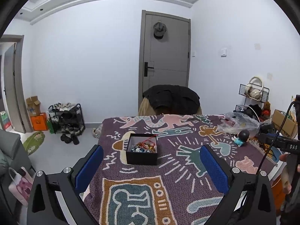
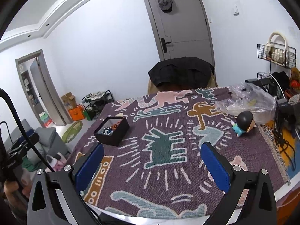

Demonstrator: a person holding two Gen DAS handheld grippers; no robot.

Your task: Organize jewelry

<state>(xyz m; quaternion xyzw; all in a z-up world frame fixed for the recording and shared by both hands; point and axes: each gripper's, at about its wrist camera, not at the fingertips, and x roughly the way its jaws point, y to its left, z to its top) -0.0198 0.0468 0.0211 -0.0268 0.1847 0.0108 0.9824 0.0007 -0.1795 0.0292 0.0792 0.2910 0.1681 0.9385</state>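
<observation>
While both claws hover over the patterned cloth (image 2: 168,170), here is what you hold:
Left claw (image 1: 151,151): your fingers are spread wide, grasping nothing.
Right claw (image 2: 152,149): released too, nothing between its pads.
Black box (image 1: 142,153): straight ahead of your left claw, between its fingertips' line of sight; ahead-left of your right.
Jewelry (image 1: 143,146): heaped inside the box, beads and red cord.
Figurine (image 2: 243,123): ahead-right of your right claw, well apart.

A: What do the rigs look like?
B: The left black angular two-finger gripper (image 1: 151,154) and the right matching gripper (image 2: 152,152) both carry blue textured pads (image 2: 215,166) and round silver screws (image 2: 67,168).
A: Cables?
B: A thin black cable (image 1: 275,131) passes white "DAS" lettering (image 1: 293,147).
</observation>
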